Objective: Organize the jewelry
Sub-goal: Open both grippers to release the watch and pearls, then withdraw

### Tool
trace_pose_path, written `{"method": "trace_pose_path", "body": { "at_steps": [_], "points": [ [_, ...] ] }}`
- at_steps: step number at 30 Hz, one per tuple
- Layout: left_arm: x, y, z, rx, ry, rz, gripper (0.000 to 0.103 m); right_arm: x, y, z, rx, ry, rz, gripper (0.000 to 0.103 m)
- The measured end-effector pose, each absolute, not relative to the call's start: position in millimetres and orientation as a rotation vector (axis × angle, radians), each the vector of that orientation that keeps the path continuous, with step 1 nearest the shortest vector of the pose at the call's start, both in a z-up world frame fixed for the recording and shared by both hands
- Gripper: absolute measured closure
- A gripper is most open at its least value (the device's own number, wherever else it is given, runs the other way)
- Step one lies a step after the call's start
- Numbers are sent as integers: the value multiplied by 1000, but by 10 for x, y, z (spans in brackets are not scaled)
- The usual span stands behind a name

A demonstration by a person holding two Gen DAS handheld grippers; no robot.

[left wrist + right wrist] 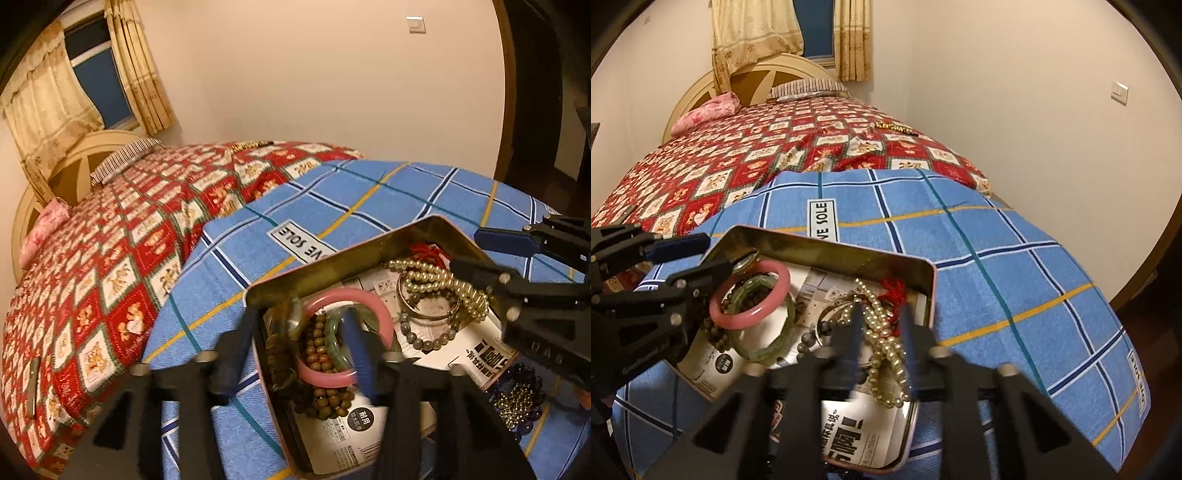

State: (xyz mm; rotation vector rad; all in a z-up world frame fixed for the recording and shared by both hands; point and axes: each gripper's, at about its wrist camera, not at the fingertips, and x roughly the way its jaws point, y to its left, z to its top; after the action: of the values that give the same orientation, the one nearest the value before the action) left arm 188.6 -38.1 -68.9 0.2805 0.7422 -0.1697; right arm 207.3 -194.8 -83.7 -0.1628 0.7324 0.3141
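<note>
A: While the tin (925,275) sits on the blue plaid towel (1015,236), what does the right gripper (881,334) do?
B: Its fingers stand narrowly apart, straddling the pearl necklace (886,339); whether they grip it, I cannot tell
A: And the left gripper (301,347)?
B: Spread wide, one finger outside the tin wall, one over the pink bangle (373,306)

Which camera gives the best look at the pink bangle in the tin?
The right wrist view: the pink bangle shows as a whole ring, propped on a green bangle. In the left wrist view the pink bangle is partly hidden behind the left gripper.
</note>
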Motion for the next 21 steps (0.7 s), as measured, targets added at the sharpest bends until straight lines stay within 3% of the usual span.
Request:
{"method": "trace_pose_path", "body": {
  "at_steps": [8, 11, 21],
  "points": [
    [1440, -248, -563, 213, 698, -133, 38, 1782, -2067, -721, -173, 693, 293, 62],
    [1190, -293, -589, 207, 692, -140, 38, 1571, -2234, -729, -150, 698, 269, 55],
    [791, -771, -894, 224, 759, -240, 38, 1063, -2646, -1191, -46, 820, 199, 53]
  ]
}}
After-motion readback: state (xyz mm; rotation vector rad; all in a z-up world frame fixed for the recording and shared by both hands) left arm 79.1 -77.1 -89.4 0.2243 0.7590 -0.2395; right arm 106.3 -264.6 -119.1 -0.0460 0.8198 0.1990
